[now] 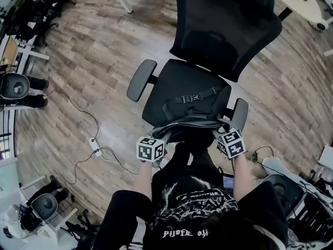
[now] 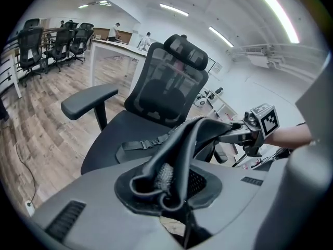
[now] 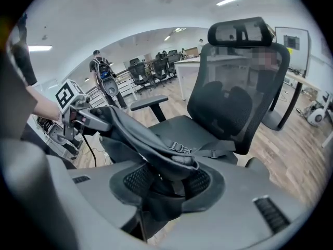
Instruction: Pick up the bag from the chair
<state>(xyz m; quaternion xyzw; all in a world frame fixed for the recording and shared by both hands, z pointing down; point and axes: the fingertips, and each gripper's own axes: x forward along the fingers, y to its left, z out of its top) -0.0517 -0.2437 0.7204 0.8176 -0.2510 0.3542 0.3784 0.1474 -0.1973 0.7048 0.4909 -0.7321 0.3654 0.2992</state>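
black bag [image 1: 195, 120], long axis crosswise over chair [image 1: 223, 30]

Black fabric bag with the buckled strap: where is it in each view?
Head view: black fabric bag just below centre, at the seat's front edge.
Left gripper view: bag lower centre, clamped between the jaws.
Right gripper view: bag likewise, lower centre.
Shared landmark: black mesh chair.

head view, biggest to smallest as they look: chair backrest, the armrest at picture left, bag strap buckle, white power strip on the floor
1. chair backrest
2. armrest
3. power strip and bag strap buckle: both tiny and look about alike, so no ranking between them
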